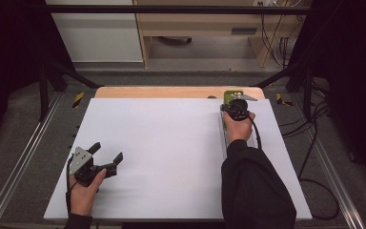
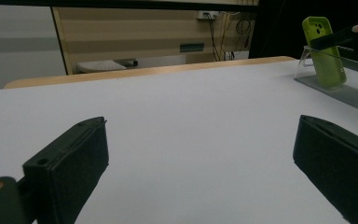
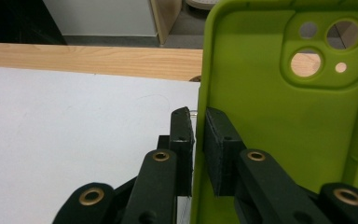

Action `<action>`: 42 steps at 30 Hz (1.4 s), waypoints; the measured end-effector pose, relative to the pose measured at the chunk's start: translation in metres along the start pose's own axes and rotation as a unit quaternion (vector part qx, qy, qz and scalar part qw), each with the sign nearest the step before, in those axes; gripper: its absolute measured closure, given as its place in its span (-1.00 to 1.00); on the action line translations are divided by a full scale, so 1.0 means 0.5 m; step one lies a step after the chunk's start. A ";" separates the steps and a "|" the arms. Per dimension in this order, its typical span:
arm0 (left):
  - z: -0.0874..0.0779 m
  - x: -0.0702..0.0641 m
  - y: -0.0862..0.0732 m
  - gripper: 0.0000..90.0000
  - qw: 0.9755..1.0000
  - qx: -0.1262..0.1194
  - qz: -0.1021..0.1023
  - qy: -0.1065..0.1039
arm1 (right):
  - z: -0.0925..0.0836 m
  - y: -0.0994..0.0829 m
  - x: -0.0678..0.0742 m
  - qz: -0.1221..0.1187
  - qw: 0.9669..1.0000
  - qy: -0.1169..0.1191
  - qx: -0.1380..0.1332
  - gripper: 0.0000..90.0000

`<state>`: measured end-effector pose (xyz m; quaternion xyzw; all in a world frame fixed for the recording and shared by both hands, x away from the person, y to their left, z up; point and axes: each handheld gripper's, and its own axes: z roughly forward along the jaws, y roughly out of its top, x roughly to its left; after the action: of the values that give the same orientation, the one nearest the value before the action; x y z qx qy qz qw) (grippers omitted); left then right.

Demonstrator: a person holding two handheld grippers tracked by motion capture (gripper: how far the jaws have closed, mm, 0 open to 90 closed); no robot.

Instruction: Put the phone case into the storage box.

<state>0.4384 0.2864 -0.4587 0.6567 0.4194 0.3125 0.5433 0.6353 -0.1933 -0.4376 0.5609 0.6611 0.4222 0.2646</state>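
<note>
A lime-green phone case (image 3: pixel 279 116) stands upright in a clear stand (image 2: pixel 345 91) near the far right of the white table top (image 1: pixel 162 143). My right gripper (image 3: pixel 198 116) has the case's left side wall between its jaws. One pad is outside the wall and one inside, and a thin sliver of light shows beside the outer pad. From above, the right gripper (image 1: pixel 236 104) sits just behind the case (image 1: pixel 231 95). My left gripper (image 1: pixel 107 153) rests at the near left with its jaws wide apart and nothing between them.
The long clear stand (image 1: pixel 223 136) runs toward me along the table's right side, under the right forearm. A wooden strip (image 1: pixel 171 92) borders the far edge of the table. Black frame posts and cables stand on both sides.
</note>
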 end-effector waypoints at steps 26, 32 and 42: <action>-0.003 0.004 0.001 -0.94 1.000 -0.002 -0.001 0.002 | -0.007 0.009 0.007 0.002 1.000 -0.002 -0.011 0.68; -0.002 0.003 0.001 -0.94 1.000 -0.002 -0.002 0.001 | -0.013 0.015 0.007 0.000 1.000 -0.004 -0.019 0.65; -0.004 0.007 0.002 -0.94 1.000 -0.004 -0.004 0.004 | -0.033 0.028 0.007 -0.008 0.999 -0.019 -0.032 0.41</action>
<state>0.4384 0.2904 -0.4576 0.6517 0.4228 0.3151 0.5452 0.6283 -0.1939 -0.4168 0.5546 0.6465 0.4308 0.2981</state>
